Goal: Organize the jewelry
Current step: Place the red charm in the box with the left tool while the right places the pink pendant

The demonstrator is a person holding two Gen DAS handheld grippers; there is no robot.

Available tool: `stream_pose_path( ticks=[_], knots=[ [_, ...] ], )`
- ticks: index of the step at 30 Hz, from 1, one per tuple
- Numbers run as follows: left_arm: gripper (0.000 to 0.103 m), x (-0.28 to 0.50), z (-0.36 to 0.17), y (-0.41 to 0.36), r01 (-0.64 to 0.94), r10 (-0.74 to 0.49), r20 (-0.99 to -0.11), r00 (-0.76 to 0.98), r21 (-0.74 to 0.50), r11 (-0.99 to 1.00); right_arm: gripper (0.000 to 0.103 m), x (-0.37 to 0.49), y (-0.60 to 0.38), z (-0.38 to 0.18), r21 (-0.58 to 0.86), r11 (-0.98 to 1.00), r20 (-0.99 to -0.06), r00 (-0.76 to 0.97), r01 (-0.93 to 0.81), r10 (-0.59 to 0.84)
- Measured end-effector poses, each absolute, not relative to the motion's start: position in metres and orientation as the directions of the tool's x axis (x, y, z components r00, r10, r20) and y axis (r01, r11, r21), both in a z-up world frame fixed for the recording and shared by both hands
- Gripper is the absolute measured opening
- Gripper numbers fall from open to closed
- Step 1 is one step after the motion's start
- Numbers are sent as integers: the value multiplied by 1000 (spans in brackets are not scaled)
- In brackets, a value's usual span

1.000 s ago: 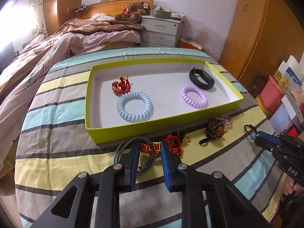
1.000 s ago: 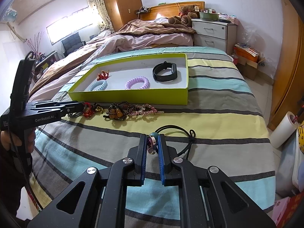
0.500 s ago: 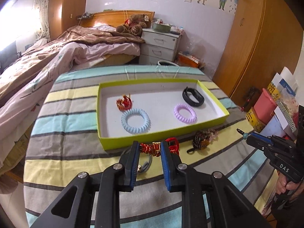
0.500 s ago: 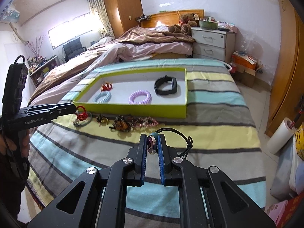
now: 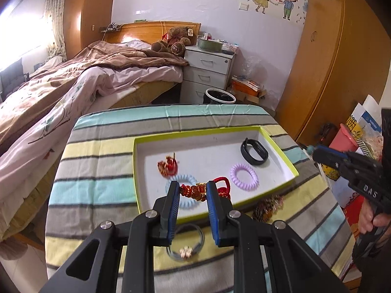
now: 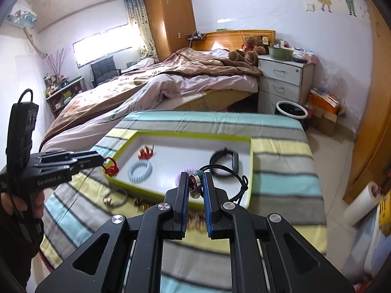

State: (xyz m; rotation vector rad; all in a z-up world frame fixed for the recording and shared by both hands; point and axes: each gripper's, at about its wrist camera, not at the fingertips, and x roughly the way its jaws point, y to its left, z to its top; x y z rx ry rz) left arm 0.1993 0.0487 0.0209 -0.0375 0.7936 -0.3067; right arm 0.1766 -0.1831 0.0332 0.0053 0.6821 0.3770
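Observation:
My left gripper is shut on a red and gold cord bracelet and holds it in the air over the near edge of the green-rimmed tray. My right gripper is shut on a black cord necklace with a round pendant, lifted above the tray's near rim. In the tray lie a light blue coil band, a purple coil band, a black wristband and a small red ornament.
On the striped cloth in front of the tray lie a grey ring bracelet with a bead and a brown beaded piece. A bed, a white nightstand and a bin stand behind the table.
Both grippers have risen from the cloth. The left one has lifted the red and gold bracelet, the right one the necklace, and both have moved toward the tray.

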Motion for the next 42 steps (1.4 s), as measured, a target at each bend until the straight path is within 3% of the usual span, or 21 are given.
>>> stream_pose_path(
  ticks=[20, 42],
  knots=[
    [23, 267, -29, 70, 163, -232, -760, 607, -166, 972, 12, 307, -128, -20, 167, 891, -743, 539, -423, 396],
    [23, 274, -46, 74, 171, -276, -777, 565, -216, 961, 12, 322, -101, -52, 135, 884, -819, 452, -447, 354]
  ],
)
